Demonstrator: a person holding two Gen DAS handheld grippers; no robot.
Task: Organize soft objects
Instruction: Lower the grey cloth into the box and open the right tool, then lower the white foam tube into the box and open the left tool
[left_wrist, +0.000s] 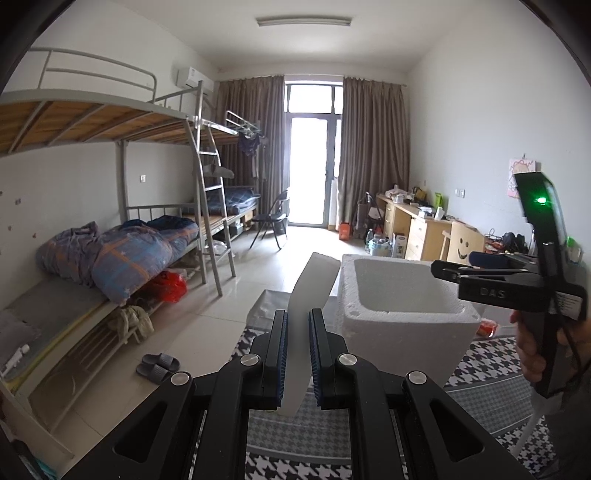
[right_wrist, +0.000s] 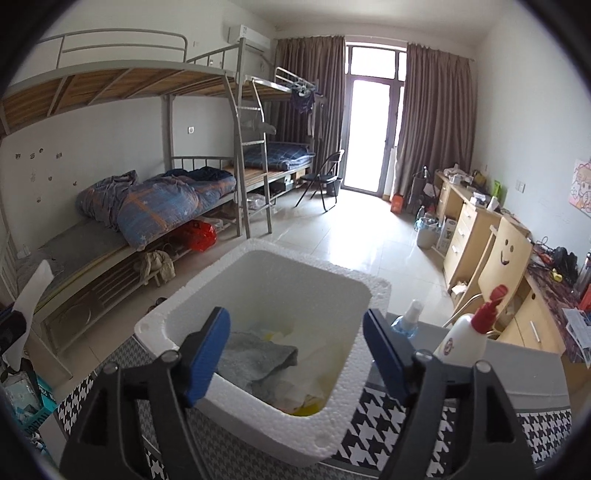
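My left gripper (left_wrist: 297, 317) is shut on a flat white foam lid (left_wrist: 314, 280), which it holds upright just left of the white foam box (left_wrist: 399, 306). The box stands on a houndstooth cloth (right_wrist: 388, 424). My right gripper (right_wrist: 295, 325) hangs open above the box's near rim (right_wrist: 317, 435) with nothing between its blue pads (right_wrist: 207, 354). Inside the box lie a grey cloth (right_wrist: 258, 354) and white and yellow soft pieces (right_wrist: 306, 387). In the left wrist view the right gripper (left_wrist: 448, 271) reaches over the box from the right, held by a hand (left_wrist: 532, 354).
A blue spray bottle (right_wrist: 406, 317) and a white bottle with a red trigger (right_wrist: 465, 336) stand right of the box. A wooden chair with a smiley face (right_wrist: 506, 258) and desks line the right wall. Bunk beds (left_wrist: 110, 251) fill the left; slippers (left_wrist: 159, 365) lie on the floor.
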